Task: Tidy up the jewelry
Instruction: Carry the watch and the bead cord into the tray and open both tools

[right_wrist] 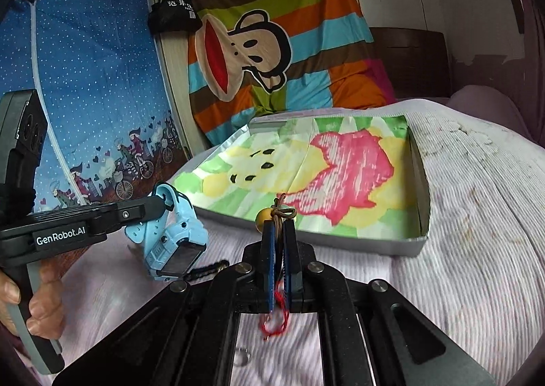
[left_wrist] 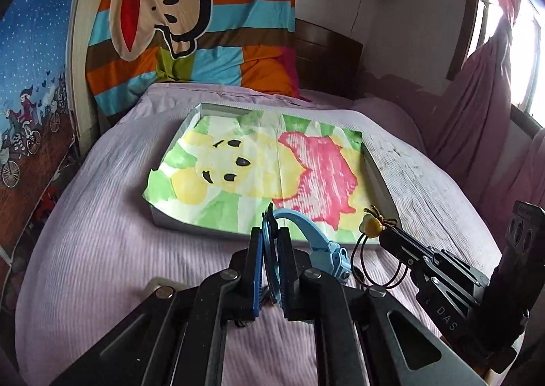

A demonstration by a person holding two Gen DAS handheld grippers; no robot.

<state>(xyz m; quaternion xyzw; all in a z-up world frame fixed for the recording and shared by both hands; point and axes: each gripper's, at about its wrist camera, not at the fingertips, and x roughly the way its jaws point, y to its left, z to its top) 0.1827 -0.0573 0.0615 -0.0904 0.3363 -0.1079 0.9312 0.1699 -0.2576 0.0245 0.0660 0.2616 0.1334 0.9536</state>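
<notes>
1. Bedding [left_wrist: 102,249] in pale lilac is seen under everything, and a shallow tray [left_wrist: 376,174] lined with a painted paper sheet [left_wrist: 259,164] rests on it just ahead of both tools; judging by the task, this tray is the likely drop-off.
2. Both items are best carried well over the near rim before anything is let go, so that neither lands on the bedding.
3. A light blue watch [right_wrist: 170,243] is clamped by its strap in the left gripper [left_wrist: 271,249], whose jaws are clenched on it; the heavy watch body hangs to one side, so a slow, level carry is advised.
4. A cord bracelet with a yellow bead [left_wrist: 373,227] is pinched in the right gripper [right_wrist: 280,249], also closed tight; its loops dangle and could snag the rim.
5. "GenRobot.AI" is read on the left tool, "DAS" on the right tool, and white characters on a black bag [right_wrist: 173,16] are too small to be read.
</notes>
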